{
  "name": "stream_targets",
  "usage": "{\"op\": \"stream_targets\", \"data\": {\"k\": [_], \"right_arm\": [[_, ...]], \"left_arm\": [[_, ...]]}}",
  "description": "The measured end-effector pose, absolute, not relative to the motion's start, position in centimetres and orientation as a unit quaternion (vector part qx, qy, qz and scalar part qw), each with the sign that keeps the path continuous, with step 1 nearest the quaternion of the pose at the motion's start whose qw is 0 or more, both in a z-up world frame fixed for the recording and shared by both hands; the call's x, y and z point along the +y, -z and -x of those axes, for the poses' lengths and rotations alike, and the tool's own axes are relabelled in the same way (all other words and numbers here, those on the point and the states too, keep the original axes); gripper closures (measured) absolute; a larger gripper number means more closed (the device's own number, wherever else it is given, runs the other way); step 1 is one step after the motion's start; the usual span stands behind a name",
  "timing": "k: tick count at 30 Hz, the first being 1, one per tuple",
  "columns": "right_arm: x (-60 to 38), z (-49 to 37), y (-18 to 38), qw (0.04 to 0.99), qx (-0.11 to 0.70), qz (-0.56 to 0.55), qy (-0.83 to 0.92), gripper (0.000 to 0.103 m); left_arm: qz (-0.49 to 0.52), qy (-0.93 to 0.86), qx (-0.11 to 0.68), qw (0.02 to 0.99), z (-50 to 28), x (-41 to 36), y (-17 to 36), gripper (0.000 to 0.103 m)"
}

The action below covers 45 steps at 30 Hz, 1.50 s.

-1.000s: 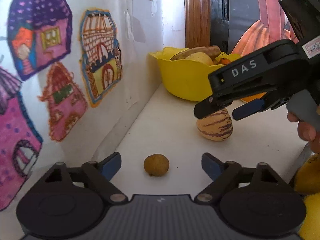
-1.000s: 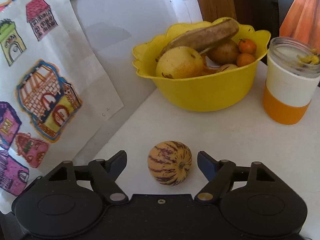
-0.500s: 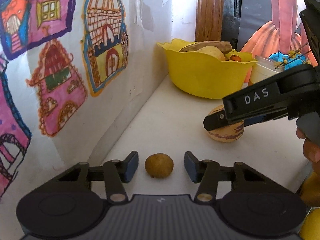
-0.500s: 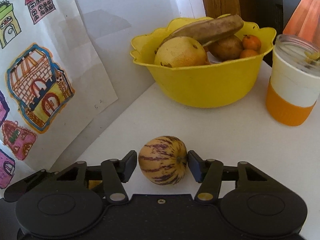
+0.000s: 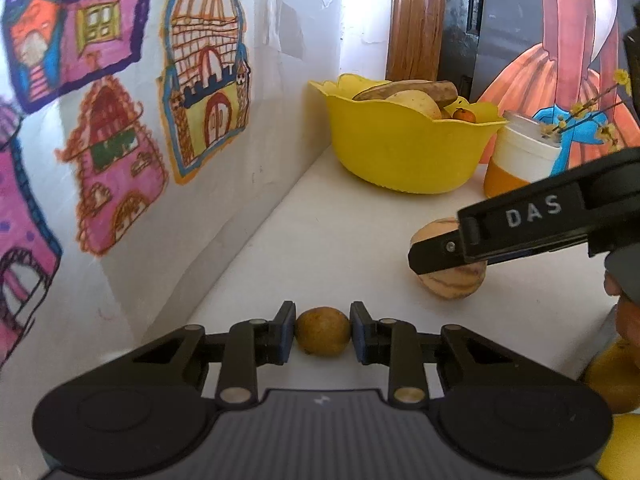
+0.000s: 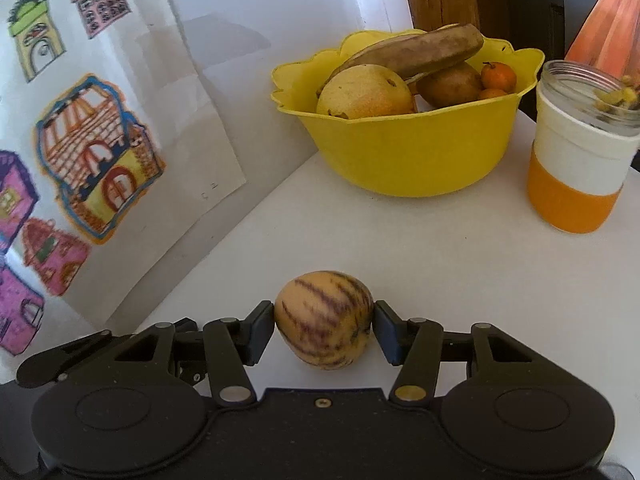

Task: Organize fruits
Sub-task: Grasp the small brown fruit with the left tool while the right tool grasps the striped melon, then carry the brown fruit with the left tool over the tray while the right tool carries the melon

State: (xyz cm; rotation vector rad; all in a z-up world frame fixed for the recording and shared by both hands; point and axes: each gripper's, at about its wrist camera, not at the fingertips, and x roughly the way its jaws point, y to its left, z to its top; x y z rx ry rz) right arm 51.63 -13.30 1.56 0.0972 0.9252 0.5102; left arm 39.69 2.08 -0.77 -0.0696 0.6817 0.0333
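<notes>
My left gripper (image 5: 322, 332) is shut on a small round brown fruit (image 5: 322, 331) that rests on the white table (image 5: 340, 232). My right gripper (image 6: 324, 328) is shut on a yellow fruit with purple stripes (image 6: 324, 320), low over the table; it also shows in the left wrist view (image 5: 452, 280), partly behind the right gripper's finger. A yellow bowl (image 6: 404, 152) at the back holds a browned banana (image 6: 420, 50), a large pale fruit (image 6: 366, 92) and small oranges (image 6: 498, 76). The bowl also shows in the left wrist view (image 5: 404, 148).
A glass jar with white and orange bands (image 6: 580, 168) stands right of the bowl. A wall with paper house drawings (image 5: 200, 80) runs along the table's left edge. Yellow fruit (image 5: 612, 372) lies at the lower right of the left wrist view.
Both grippers have closed from wide open onto their fruits. The left gripper has moved forward and lower over the table.
</notes>
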Motion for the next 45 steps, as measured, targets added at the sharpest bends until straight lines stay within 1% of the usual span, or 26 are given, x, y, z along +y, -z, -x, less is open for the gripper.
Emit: {"op": "stream_targets", "data": {"k": [12,21,28,33,45], "right_arm": [[-14.7,-47.5,-2.3,0.857,0.446,-0.054,-0.253,0.048],[-18.4,-43.2,-6.0,0.866,0.420,-0.055,-0.264,0.048],[-23.9,-38.6,-7.9,0.877,0.404,-0.060,-0.254,0.048],[-27.9,-35.5,-8.4,0.884,0.400,-0.057,-0.234,0.048],[-34.9,-31.4,-6.7,0.891,0.402,-0.066,-0.199,0.048]], "left_arm": [[0.039,-0.009,0.332,0.942,-36.4,1.4,-0.5,0.071],[0.049,0.005,0.321,0.946,-34.3,0.2,-2.7,0.071],[0.060,0.050,0.305,0.949,-32.4,-3.1,-4.8,0.071],[0.061,0.086,0.301,0.948,-31.2,-6.6,-5.3,0.071],[0.034,0.128,0.313,0.940,-30.1,-13.4,-4.4,0.071]]}}
